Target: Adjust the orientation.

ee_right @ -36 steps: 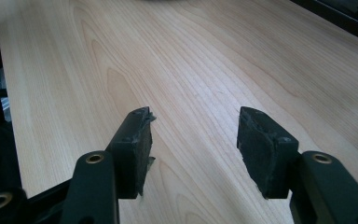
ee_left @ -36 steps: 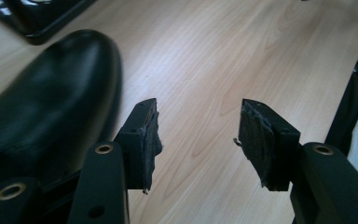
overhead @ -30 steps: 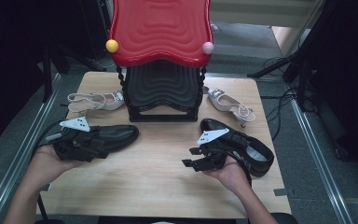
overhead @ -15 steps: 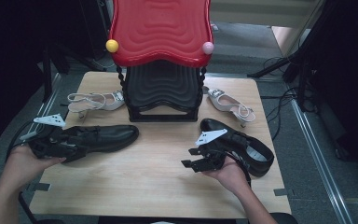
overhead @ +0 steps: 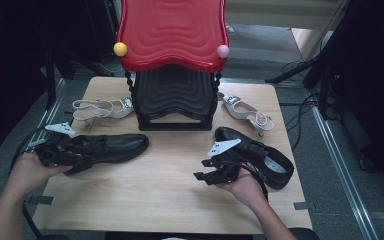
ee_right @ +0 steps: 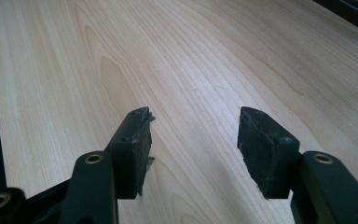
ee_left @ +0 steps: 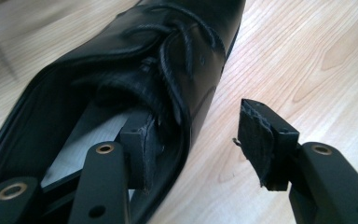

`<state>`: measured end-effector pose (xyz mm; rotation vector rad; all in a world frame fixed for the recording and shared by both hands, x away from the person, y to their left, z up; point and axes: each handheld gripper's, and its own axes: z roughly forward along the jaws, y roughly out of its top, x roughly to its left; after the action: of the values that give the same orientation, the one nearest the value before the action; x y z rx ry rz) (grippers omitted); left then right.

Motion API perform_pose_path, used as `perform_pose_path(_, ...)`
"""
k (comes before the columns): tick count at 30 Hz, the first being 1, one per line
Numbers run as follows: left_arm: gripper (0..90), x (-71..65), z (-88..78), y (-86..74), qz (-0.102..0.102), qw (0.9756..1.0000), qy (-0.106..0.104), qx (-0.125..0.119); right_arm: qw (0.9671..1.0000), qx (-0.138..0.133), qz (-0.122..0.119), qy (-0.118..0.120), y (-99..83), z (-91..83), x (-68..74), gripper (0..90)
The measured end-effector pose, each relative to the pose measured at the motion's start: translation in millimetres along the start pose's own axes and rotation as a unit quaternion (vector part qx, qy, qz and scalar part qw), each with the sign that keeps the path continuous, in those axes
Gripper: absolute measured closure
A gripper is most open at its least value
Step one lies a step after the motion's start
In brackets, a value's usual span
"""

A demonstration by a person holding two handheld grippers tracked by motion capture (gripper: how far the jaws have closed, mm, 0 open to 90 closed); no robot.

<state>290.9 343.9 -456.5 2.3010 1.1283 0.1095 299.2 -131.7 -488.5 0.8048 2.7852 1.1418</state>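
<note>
A black lace-up shoe lies on its sole at the left of the wooden table, toe pointing right. My left gripper is at its heel end. In the left gripper view the shoe has one jaw inside its opening, and the other jaw stands outside, clear of the leather. The left gripper is open and has just closed a little around that side wall. My right gripper rests open over bare wood, beside a second black shoe.
A red and black shoe rack stands at the back centre. One pale sandal lies left of it and another lies right of it. Cables and dark stands surround the table.
My left hand has drawn back leftward toward the shoe's heel and sunk slightly. The shoe's toe stays where it was. The right hand has not moved.
</note>
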Motion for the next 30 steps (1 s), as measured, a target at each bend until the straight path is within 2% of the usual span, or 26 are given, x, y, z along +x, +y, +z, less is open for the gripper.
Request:
perform_pose_path(5,53.6,3.4,13.1,6.1,0.000,1.0000,-0.003,-0.004,1.0000,-0.002,0.001,0.002,0.3,0.2,0.0,45.6)
perform_pose_path(6,55.7,3.5,17.1,7.1,-0.001,1.0000,0.002,-0.002,1.0000,-0.003,0.001,0.002,0.4,0.1,-0.1,45.6)
perform_pose_path(7,60.7,3.2,19.5,8.0,0.001,1.0000,-0.007,0.002,1.0000,-0.004,0.001,0.002,0.5,0.1,-0.1,45.6)
perform_pose_path(9,65.4,1.7,20.3,9.3,0.008,0.9999,-0.006,-0.004,1.0000,-0.006,0.001,0.003,0.8,0.9,-0.6,45.6)
perform_pose_path(10,67.6,1.7,19.4,9.5,0.012,0.9999,-0.009,-0.009,1.0000,-0.006,0.002,0.005,1.0,1.3,-0.7,45.6)
perform_pose_path(13,72.5,3.9,18.6,8.1,0.006,0.9996,-0.022,-0.019,1.0000,-0.008,-0.002,0.003,1.1,1.1,-0.3,45.6)
perform_pose_path(15,75.8,4.0,17.4,8.0,0.001,0.9993,-0.033,-0.020,0.9999,-0.010,-0.001,0.002,1.0,0.4,-0.5,45.7)
perform_pose_path(18,78.6,3.6,16.6,9.1,-0.006,0.9991,-0.038,-0.019,0.9999,-0.013,0.003,0.003,1.0,-0.9,-1.2,45.7)
perform_pose_path(19,80.0,1.4,14.5,10.6,-0.009,0.9986,-0.045,-0.026,0.9999,-0.015,0.002,0.004,0.9,-1.6,-1.9,45.6)
perform_pose_path(21,80.9,-0.6,10.3,12.8,-0.018,0.9988,-0.037,-0.026,0.9998,-0.018,0.003,0.006,0.9,-2.5,-2.0,46.1)
perform_pose_path(23,81.6,-2.6,8.1,12.9,-0.015,0.9989,-0.034,-0.030,0.9998,-0.020,0.002,0.004,0.9,-2.9,-1.7,46.2)
perform_pose_path(26,82.1,-8.7,-0.5,14.9,-0.014,0.9973,-0.045,-0.056,0.9995,-0.030,0.008,-0.001,1.6,-5.8,-2.3,46.4)
perform_pose_path(27,82.1,-10.7,-2.4,16.7,-0.017,0.9966,-0.054,-0.061,0.9994,-0.033,0.011,0.000,1.8,-6.5,-2.6,46.3)
perform_pose_path(28,82.0,-10.7,-2.4,16.7,-0.017,0.9966,-0.054,-0.061,0.9994,-0.033,0.011,0.000,1.8,-6.5,-2.6,46.3)
perform_pose_path(30,81.8,-19.2,-3.3,22.5,-0.012,0.9959,-0.061,-0.065,0.9993,-0.034,0.013,-0.002,1.4,-7.8,-3.3,45.8)
